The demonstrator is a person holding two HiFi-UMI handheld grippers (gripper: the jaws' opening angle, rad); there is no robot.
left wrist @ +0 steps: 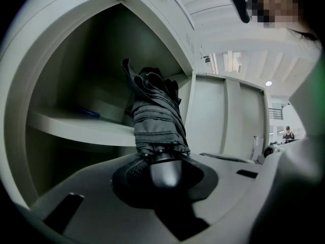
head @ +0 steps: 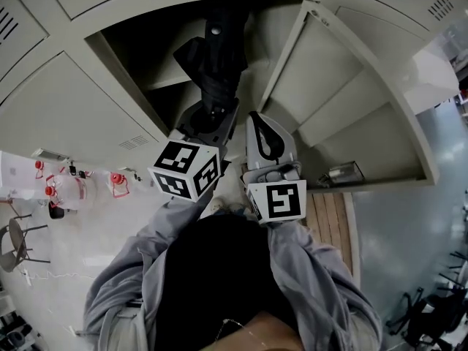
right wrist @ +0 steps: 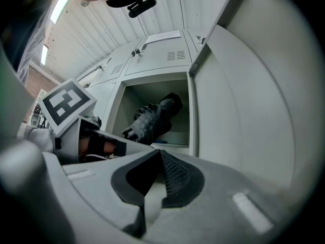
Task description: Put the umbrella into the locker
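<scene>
A folded black umbrella (head: 219, 57) points into the open locker compartment (head: 139, 50), its tip above the inner shelf (left wrist: 76, 126). My left gripper (head: 212, 115) is shut on the umbrella's rounded handle end (left wrist: 163, 173), just in front of the opening. In the left gripper view the umbrella's canopy (left wrist: 155, 111) rises from the jaws into the dark compartment. My right gripper (head: 267, 141) is beside the left one, to its right, with its jaws together and nothing between them (right wrist: 160, 154). The right gripper view shows the umbrella (right wrist: 152, 118) inside the opening.
The locker door (head: 344, 101) stands open on the right, close to my right gripper. A small blue thing (left wrist: 89, 113) lies on the inner shelf. Shut locker doors (head: 66, 115) surround the opening. Bottles with red caps (head: 66, 189) and a chair (head: 18, 243) stand on the floor at left.
</scene>
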